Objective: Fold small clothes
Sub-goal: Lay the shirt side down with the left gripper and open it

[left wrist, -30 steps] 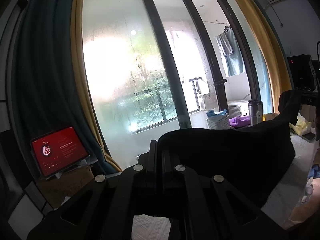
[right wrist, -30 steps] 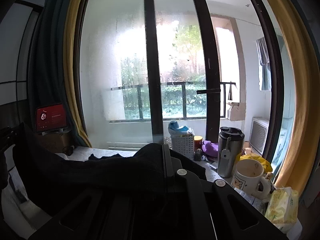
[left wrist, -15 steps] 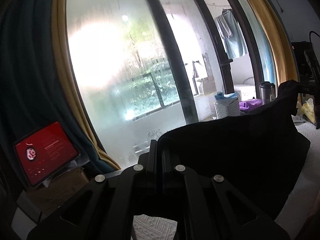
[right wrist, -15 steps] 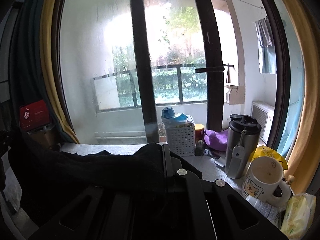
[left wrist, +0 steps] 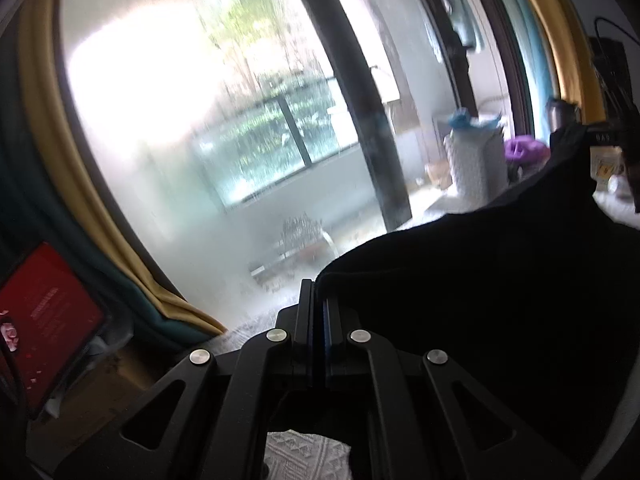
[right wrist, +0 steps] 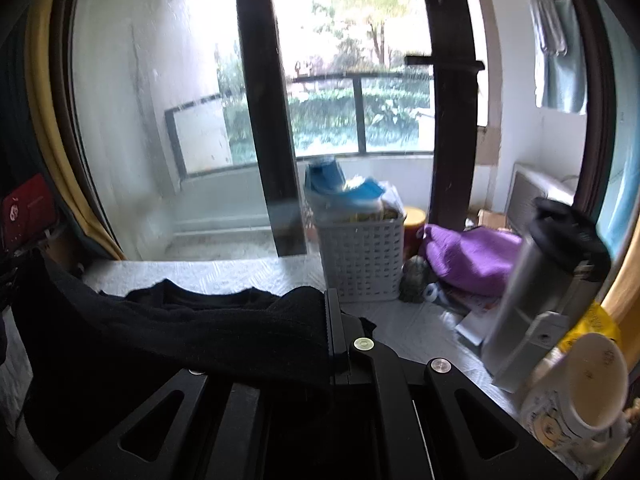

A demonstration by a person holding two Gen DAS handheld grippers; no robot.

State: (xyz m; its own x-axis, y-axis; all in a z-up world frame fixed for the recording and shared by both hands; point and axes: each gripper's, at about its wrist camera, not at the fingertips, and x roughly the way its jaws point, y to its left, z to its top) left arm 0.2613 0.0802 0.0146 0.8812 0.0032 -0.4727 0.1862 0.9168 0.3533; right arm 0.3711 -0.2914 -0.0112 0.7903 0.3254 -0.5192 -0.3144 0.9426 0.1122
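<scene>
Both cameras have swung lower and closer to the table over the last second, so the white basket (right wrist: 362,256) and steel flask (right wrist: 548,300) now loom larger in the right wrist view. Nearest, the left gripper (left wrist: 316,304) has its jaws pinched tight on one edge of the black garment (left wrist: 500,292), and the right gripper (right wrist: 330,320) is likewise clamped on the opposite edge. Between them the cloth hangs as a slack span above the patterned white table cover (right wrist: 224,272), its lower part apparently resting on it. Farther off stand the cream mug (right wrist: 592,392), a purple cloth (right wrist: 476,256) and the red tablet (left wrist: 44,320) by the curtain. To fold well, I would keep both grips level and the span taut, then lay the held edge down evenly, clear of the mug and flask.
</scene>
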